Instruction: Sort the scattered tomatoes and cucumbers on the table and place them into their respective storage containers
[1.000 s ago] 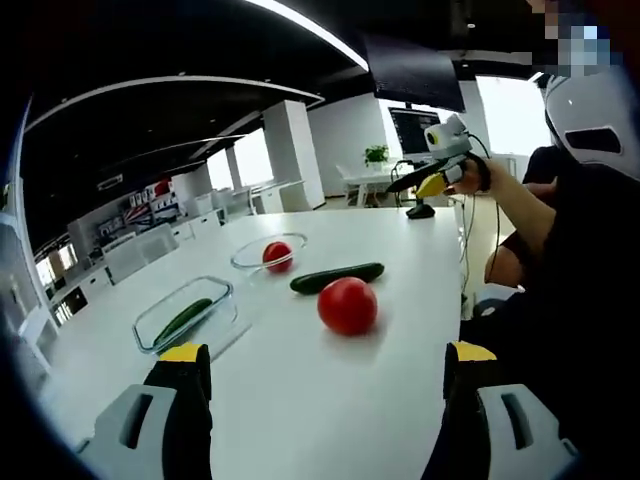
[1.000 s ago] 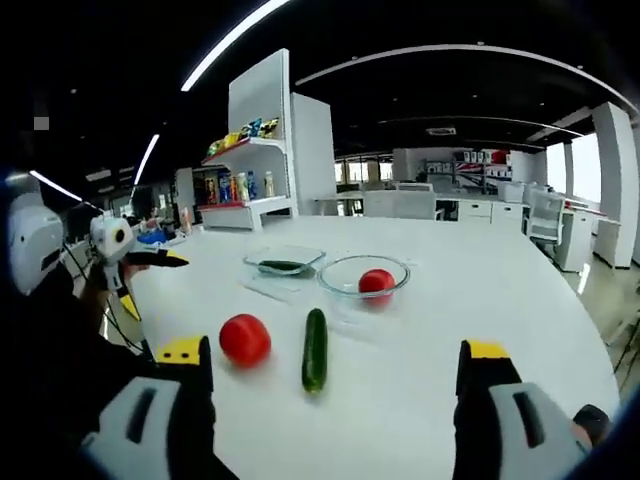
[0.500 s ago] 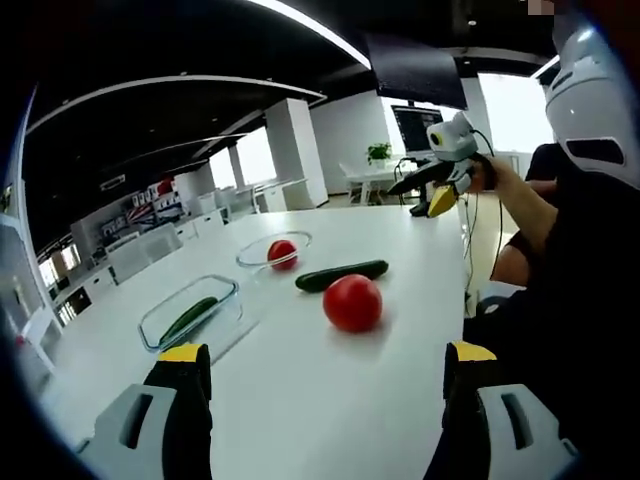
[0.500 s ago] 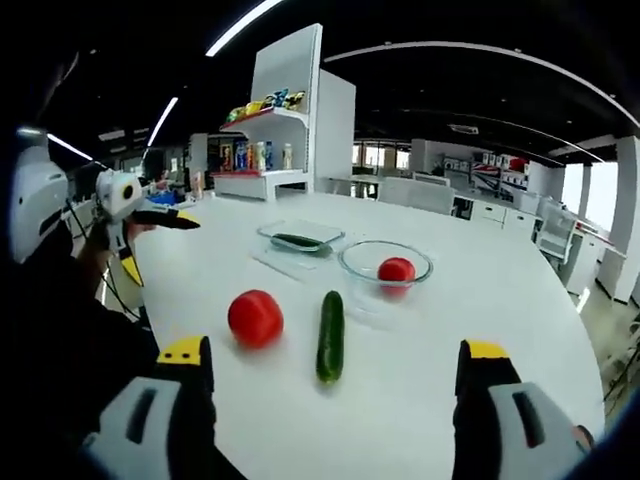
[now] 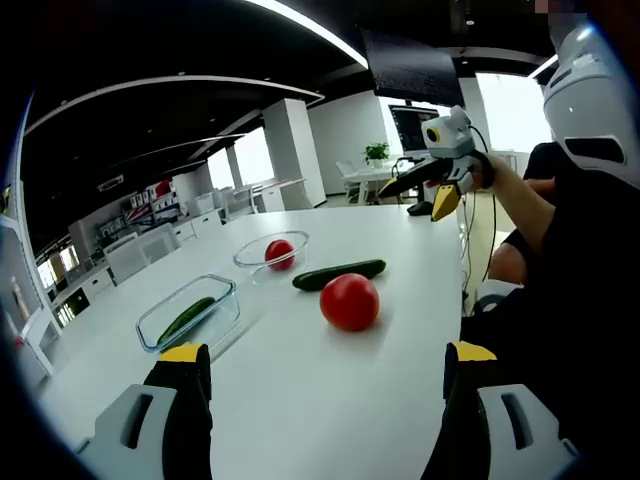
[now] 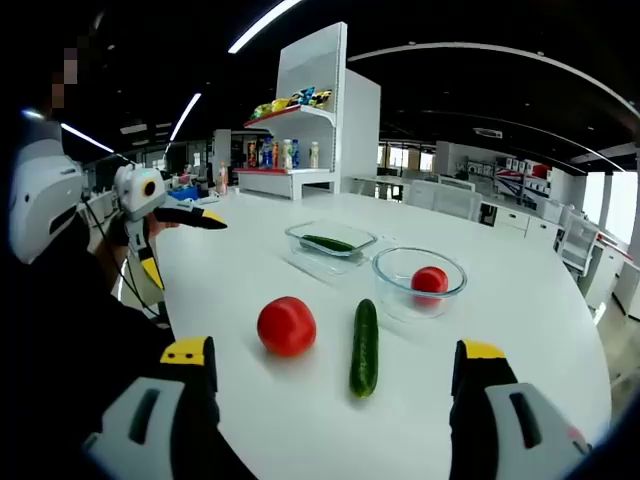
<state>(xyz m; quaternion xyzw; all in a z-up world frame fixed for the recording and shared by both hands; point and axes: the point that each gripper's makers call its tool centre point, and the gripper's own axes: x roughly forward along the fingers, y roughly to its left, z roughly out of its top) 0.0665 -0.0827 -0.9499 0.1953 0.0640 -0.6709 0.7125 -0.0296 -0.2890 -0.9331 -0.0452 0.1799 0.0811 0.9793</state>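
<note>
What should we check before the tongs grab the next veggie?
1. Left tongs open and empty: ok.
2. Right tongs open and empty: ok.
3. Loose tomato and loose cucumber lie apart on the table, room to grip either: ok.
4. Round bowl holds one tomato, room for another: ok.
5. Rectangular dish holds one cucumber, room for another: ok.
6. Tongs close enough to grab: not ok, both off the veggies.
</note>
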